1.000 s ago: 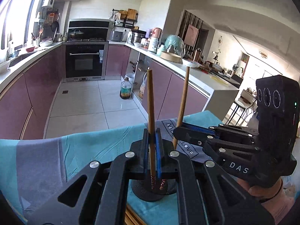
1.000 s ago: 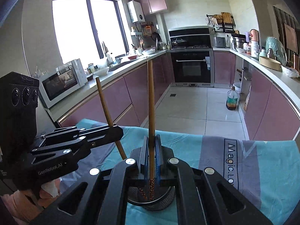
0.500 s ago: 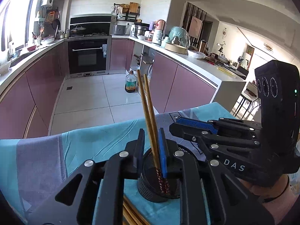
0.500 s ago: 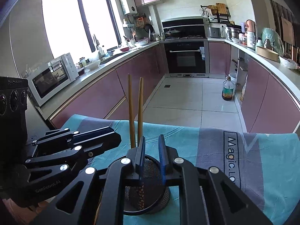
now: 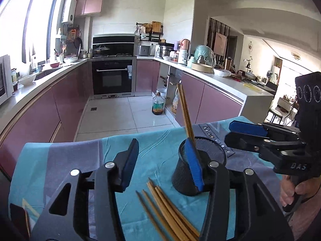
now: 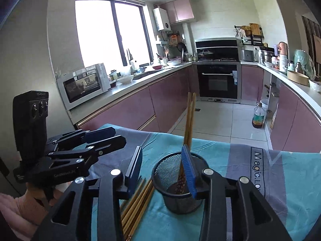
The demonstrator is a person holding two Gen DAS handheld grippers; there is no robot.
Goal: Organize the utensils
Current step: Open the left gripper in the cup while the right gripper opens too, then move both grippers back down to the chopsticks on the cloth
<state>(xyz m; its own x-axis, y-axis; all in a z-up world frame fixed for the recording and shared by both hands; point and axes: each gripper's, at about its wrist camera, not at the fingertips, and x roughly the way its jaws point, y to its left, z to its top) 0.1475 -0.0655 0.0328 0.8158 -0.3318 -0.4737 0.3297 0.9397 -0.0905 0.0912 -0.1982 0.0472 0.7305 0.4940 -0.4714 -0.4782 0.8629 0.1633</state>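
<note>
A: Kitchen with mauve cabinets [image 5: 66, 108], black oven [image 5: 112, 78], and a desk under a teal cloth [image 5: 160, 146].

B: Yep. A black mesh cup [image 6: 176, 180] stands on it with two wooden chopsticks [image 6: 189, 118] leaning inside; loose chopsticks [image 5: 168, 210] lie beside it. Left tongs [image 5: 162, 164] and right tongs [image 6: 162, 170] have just been opening, both apart, nothing gripped.

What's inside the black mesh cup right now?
Two wooden chopsticks stand in the mesh cup, leaning on its rim. The right gripper's finger covers part of the cup's bottom.
</note>
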